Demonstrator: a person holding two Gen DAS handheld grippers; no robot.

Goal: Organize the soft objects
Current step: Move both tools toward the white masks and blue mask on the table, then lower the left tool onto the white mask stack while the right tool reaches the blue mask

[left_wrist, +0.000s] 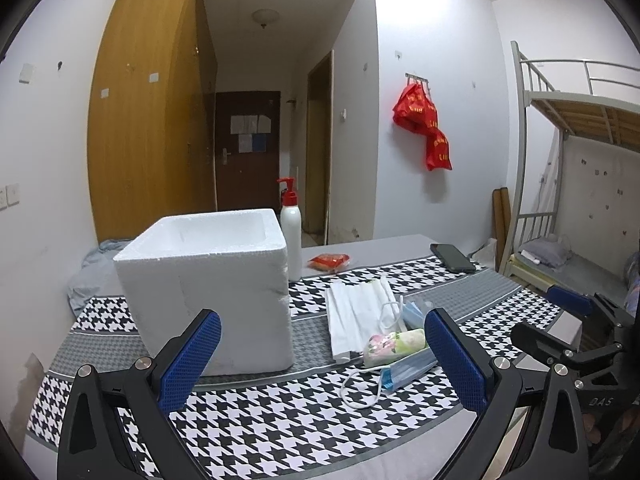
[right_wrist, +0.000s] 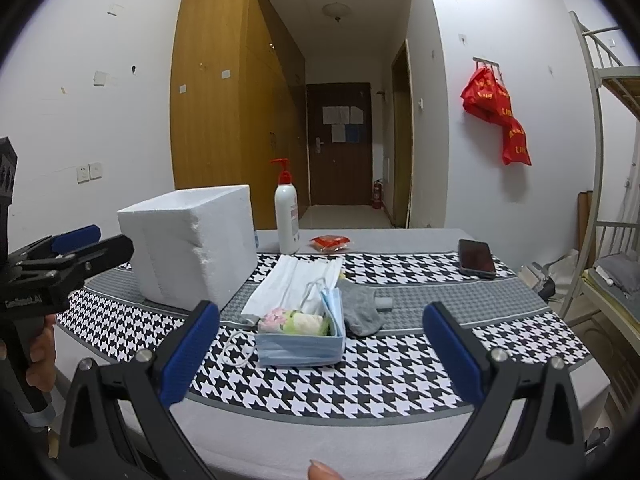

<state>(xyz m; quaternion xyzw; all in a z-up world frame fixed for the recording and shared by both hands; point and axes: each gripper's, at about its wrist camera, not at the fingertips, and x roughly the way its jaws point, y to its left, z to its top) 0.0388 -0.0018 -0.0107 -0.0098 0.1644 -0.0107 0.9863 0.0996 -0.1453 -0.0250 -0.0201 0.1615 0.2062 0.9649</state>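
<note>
**Soft things heaped beside an open foam box, both tools held back**

The left hand-held gripper (left_wrist: 322,360) hangs with its blue pads spread wide and nothing between them; the right hand-held gripper (right_wrist: 320,350) is spread the same way and equally empty, both short of the pile. I judge they are poised to choose a first item.

The soft objects lie in one heap at the middle of the worktop (right_wrist: 400,380): a folded blue face mask (right_wrist: 300,346) nearest, a floral rolled cloth (right_wrist: 294,322) resting on it, white masks (right_wrist: 296,280) behind at 12 o'clock, and a grey sock (right_wrist: 360,310) touching at 3 o'clock. The foam box (right_wrist: 188,248) stands open-topped at 10 o'clock of the heap, probably the bin for them.

Farther back stand a pump bottle (right_wrist: 287,216) and a red packet (right_wrist: 331,242); a phone (right_wrist: 476,258) lies at 2 o'clock. A houndstooth cloth (right_wrist: 420,268) covers the worktop. The room shows wooden wardrobes (right_wrist: 224,100), a dark door (right_wrist: 340,140), red bags (right_wrist: 498,116) on a wall hook and a bunk bed (left_wrist: 560,140).
</note>
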